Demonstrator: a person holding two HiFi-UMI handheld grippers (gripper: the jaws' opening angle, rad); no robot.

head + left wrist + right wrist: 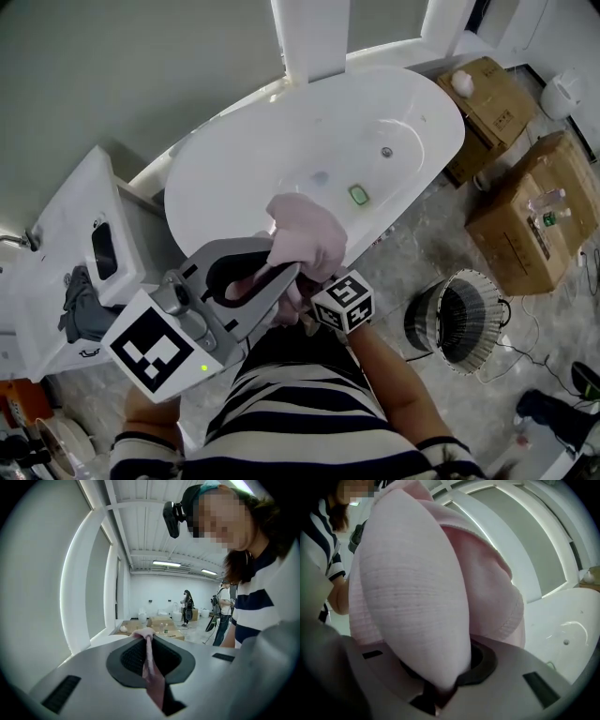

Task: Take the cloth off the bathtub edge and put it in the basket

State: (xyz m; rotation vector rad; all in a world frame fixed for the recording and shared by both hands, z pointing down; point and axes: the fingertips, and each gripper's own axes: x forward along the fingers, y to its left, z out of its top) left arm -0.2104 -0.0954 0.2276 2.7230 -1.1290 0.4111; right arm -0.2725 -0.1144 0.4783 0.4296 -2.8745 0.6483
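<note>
Pink cloth [305,239] in left claw [146,638] and right claw [445,681], over bathtub [281,150]

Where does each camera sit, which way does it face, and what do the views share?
Left gripper view: rides the left gripper, faces the room beyond the pinched cloth; striped shirt at right.
Right gripper view: rides the right gripper, faces the cloth and bathtub; striped sleeve at left.
Head view: on the person's head, looks steeply down at the bathtub; both grippers and the striped shirt show.
Shared: the cloth, in all three.
</note>
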